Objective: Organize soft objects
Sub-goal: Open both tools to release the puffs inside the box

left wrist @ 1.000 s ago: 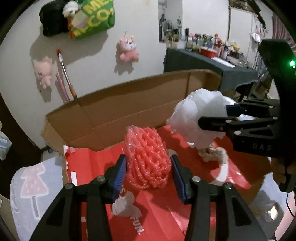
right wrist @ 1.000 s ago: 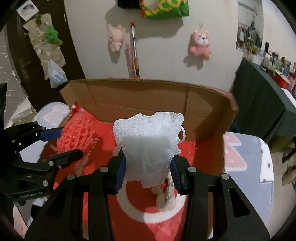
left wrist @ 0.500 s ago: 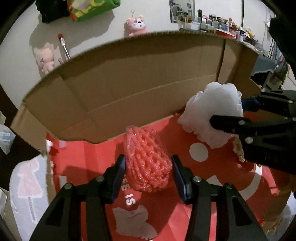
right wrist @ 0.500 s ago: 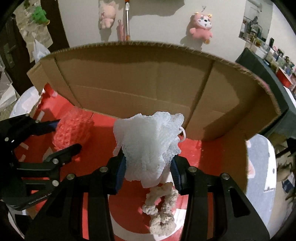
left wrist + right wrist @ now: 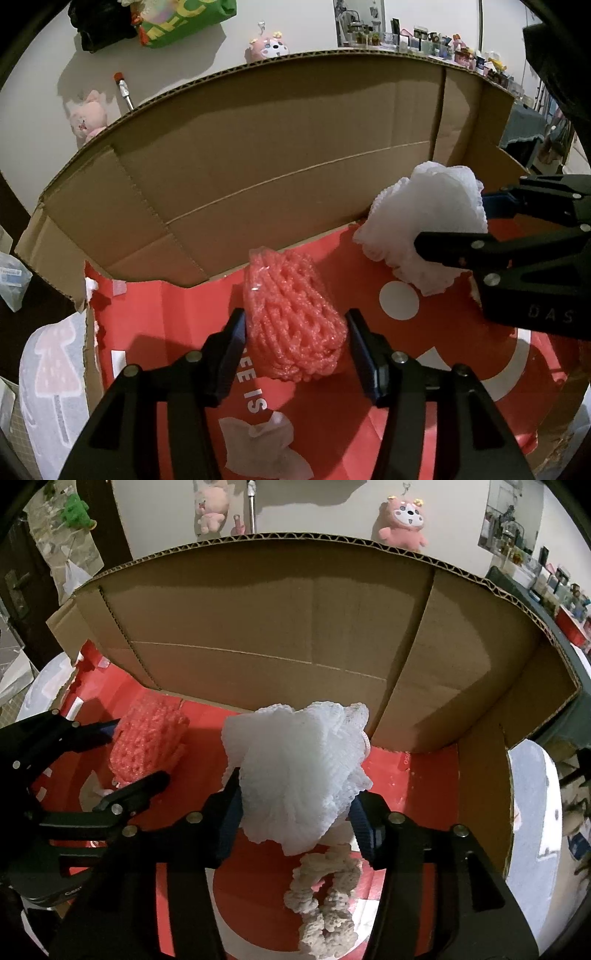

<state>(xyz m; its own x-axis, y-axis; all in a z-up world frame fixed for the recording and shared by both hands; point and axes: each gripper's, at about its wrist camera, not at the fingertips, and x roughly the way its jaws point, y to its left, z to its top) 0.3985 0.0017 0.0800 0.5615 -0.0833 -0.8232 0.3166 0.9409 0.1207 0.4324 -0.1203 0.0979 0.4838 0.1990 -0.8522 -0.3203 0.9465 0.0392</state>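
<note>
A pink foam net (image 5: 291,321) rests on the red floor of the cardboard box (image 5: 295,166), between the fingers of my left gripper (image 5: 295,325). The jaws are opening, and the net still fills the gap and touches both pads. My right gripper (image 5: 295,805) points down into the same box, to the right of the left one. It holds a white mesh puff (image 5: 295,768); its jaws are opening too, with the puff still wedged between the pads. From the left wrist, the white puff (image 5: 424,221) hangs just above the floor.
A cream knitted loop (image 5: 325,904) lies on the box floor under the right gripper. A crumpled white scrap (image 5: 258,443) lies near the left gripper. The tall back flap (image 5: 277,609) rises close ahead. Plush toys (image 5: 402,520) hang on the wall behind.
Both grippers sank into the box with their loads, then held still. The jaws of both have spread slightly, and the pink net and the white puff have puffed out wider.
</note>
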